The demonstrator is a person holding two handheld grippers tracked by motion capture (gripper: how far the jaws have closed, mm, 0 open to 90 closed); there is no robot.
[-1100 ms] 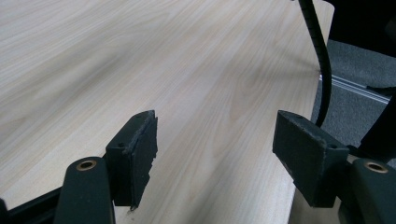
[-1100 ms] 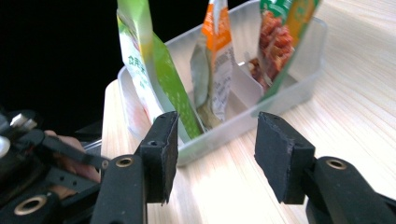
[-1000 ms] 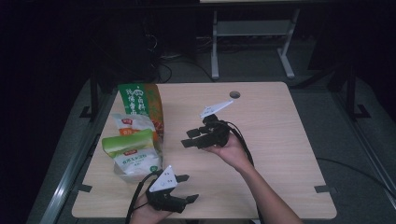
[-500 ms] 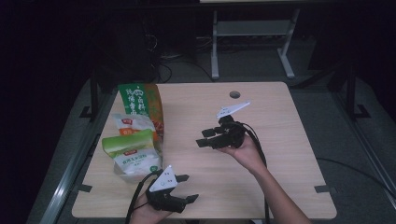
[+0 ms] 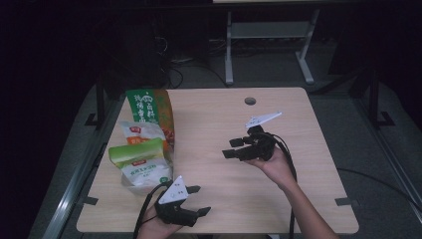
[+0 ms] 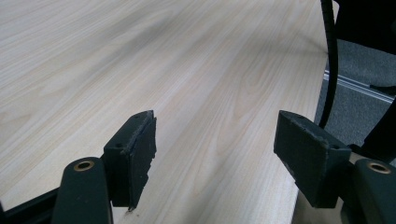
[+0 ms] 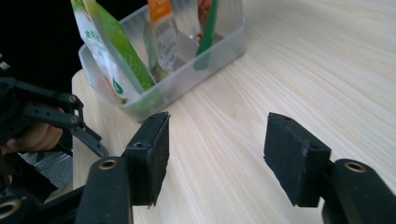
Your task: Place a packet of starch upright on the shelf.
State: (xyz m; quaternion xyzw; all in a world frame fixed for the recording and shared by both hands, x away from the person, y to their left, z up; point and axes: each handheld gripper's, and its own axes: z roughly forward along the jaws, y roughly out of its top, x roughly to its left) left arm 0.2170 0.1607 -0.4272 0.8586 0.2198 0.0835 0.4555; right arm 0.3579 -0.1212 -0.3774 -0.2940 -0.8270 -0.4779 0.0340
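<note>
Right claw point(image 5: 230, 148) now stands over the middle of the table point(image 5: 298, 199), nearer its right edge than in the two earlier high views, where it sat close beside the packets near the left edge; it has drawn away from them toward the right. Its jaws have just been opening, and the right gripper view shows bare wood between the pads point(image 7: 152, 156), so this claw is released and carries nothing. Left claw point(image 5: 199, 201) rests at the near edge of the table in the same place as before, jaws spread, with nothing between the fingers point(image 6: 135, 161); it too is released. Clear plastic bin point(image 7: 187, 77) sits along the left edge of the table, holding four upright packets: the tall green bag point(image 5: 147, 110) at the far end, the orange-topped packet point(image 5: 142, 132) next, then the light green packet point(image 5: 137, 152) and the white packet point(image 5: 144, 174) nearest the person. Judged from this layout, the right claw has finished a placement or adjustment at the bin and is clear to begin the next step
</note>
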